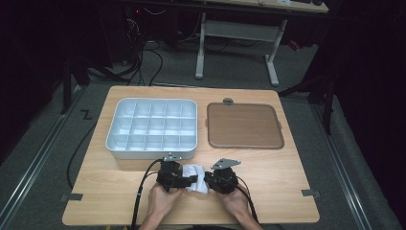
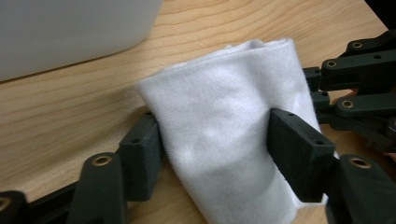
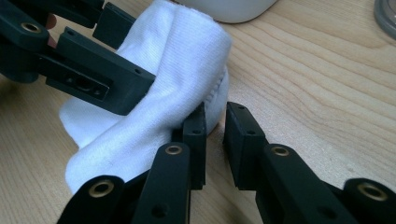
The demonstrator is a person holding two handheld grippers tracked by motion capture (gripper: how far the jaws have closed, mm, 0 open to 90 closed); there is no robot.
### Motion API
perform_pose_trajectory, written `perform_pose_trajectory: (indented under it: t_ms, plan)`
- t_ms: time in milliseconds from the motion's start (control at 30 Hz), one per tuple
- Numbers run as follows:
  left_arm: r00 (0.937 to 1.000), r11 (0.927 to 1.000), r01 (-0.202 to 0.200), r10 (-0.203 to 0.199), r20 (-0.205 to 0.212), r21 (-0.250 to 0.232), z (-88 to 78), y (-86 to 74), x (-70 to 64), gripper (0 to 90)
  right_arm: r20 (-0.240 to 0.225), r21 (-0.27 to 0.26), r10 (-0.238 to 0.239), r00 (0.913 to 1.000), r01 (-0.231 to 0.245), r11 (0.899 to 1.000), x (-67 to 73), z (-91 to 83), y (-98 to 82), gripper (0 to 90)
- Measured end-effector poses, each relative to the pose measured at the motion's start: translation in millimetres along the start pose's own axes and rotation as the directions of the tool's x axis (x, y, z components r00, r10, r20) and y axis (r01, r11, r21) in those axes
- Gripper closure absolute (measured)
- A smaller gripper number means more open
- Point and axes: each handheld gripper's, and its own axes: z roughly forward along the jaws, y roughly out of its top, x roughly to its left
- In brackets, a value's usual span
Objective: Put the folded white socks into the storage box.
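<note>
No readable writing, brand or label on anything in view.

White folded cloth point(image 1: 197, 178) lies on the wooden table point(image 1: 268, 167) near the front edge, just in front of the compartment tray, between the two grippers. In the left gripper view the cloth point(image 2: 224, 135) sits between that gripper's own two black jaws, one pad against each side of the fold; left gripper point(image 2: 215, 154) jaws stand fairly wide but look clamped on the cloth, the fabric bulging between them. Left gripper in high view point(image 1: 174, 176).

Right gripper point(image 3: 215, 140): jaws nearly together, narrow gap between the pads, nothing in the gap. Its left pad touches the cloth's edge point(image 3: 154, 93) from the side; whether a bit of hem is pinched is hard to tell, looks not. Right gripper in high view point(image 1: 221, 180), just beside the cloth's right end.

Containers: white plastic compartment tray point(image 1: 152, 128) at back left of the table, grid of small cells, all look empty from the high view. To its right, well apart from the cloth, a flat brown lid point(image 1: 244, 125) with rounded corners, nothing on it.
</note>
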Motion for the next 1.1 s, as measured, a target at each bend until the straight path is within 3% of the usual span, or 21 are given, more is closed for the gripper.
perform_pose_trajectory:
  t_ms: [100,333,467,600,700,867,1100]
  plan:
    - [1.0,1.0,0.003,-0.003,0.002,0.006,-0.3,0.3,0.3,47.4,0.0,-0.001,0.0,1.0,0.0,1.0,-0.2,0.2,0.1,78.9]
    - [0.9993,0.9992,-0.036,0.036,0.009,-0.014,-3.0,-2.9,-2.6,66.0,0.005,-0.007,-0.003,1.0,0.003,1.0,-1.6,-1.2,0.2,76.0]
    - [0.999,0.999,-0.043,0.043,0.009,-0.012,-3.8,-2.7,-3.1,68.7,0.018,-0.024,0.007,0.9998,-0.007,1.0,-6.3,-7.8,-1.2,71.3]
    - [0.9992,0.9992,-0.037,0.037,0.013,-0.012,-4.5,-1.3,-2.9,70.2,0.064,-0.046,0.031,0.9974,-0.028,0.999,-20.8,-23.5,-8.0,66.6]
    - [0.9994,0.9996,-0.028,0.028,0.019,-0.01,-4.9,0.0,-2.6,71.0,0.115,-0.063,0.071,0.9908,-0.065,0.996,-38.0,-38.3,-17.9,66.4]
    - [0.9989,0.999,-0.044,0.044,0.015,-0.01,-5.3,1.3,-5.2,71.9,0.212,-0.066,0.106,0.9716,-0.094,0.993,-61.2,-55.8,-35.3,64.5]
    - [0.9982,0.9988,-0.049,0.049,0.034,-0.003,-10.1,5.3,-6.4,72.7,0.281,-0.084,0.139,0.9497,-0.12,0.989,-76.5,-68.8,-49.1,58.6]
